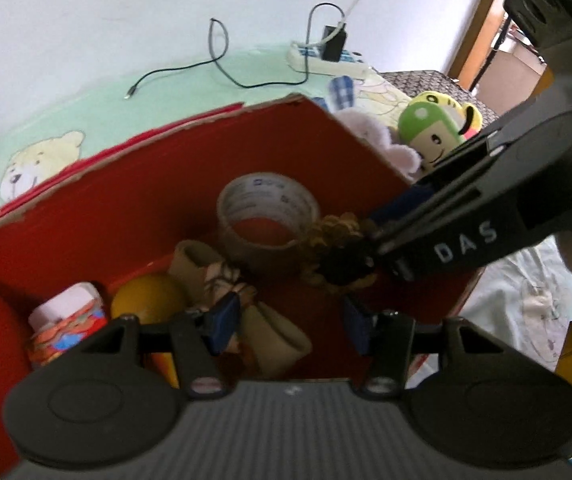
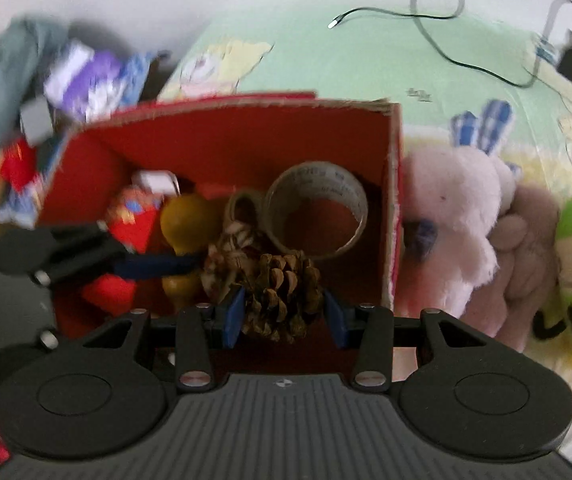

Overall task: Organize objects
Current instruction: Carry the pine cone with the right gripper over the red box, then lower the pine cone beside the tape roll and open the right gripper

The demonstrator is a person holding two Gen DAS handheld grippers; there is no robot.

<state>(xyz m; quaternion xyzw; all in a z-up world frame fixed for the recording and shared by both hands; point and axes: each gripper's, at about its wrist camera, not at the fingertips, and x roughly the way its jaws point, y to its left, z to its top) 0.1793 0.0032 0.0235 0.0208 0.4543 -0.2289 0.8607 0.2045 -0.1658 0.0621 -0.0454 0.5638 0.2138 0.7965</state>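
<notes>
Over the red cardboard box (image 2: pixel 246 136) on the cartoon-print bedsheet (image 2: pixel 366 60), both grippers point down into the same crowded space. The right gripper (image 2: pixel 284 314) has a pine cone (image 2: pixel 282 296) sitting between its blue pads, which stand fairly wide; the left pad looks to be against the cone's scales, the right one seems to leave a sliver of gap, so I cannot tell whether it truly grips or is letting go. The left gripper (image 1: pixel 288 320) is about half open with nothing between its pads, hovering above a knotted tan bundle (image 1: pixel 222 280) beside a yellow ball (image 1: pixel 148 298) and a small printed pot (image 1: pixel 68 322). A roll of tape (image 2: pixel 318 216) stands at the back of the box, just behind the cone. The step in hand looks like settling the pine cone into the box. To do it well, I would lower it into the bare patch of red floor in front of the tape, not on top of the bundle, and open the pads fully before lifting straight up so the scales do not snag and drag it out. The left gripper should keep off to its own side, since the two tools are near each other. The plush toys (image 2: pixel 466 232) outside the box's right wall look like what is left to sort.
</notes>
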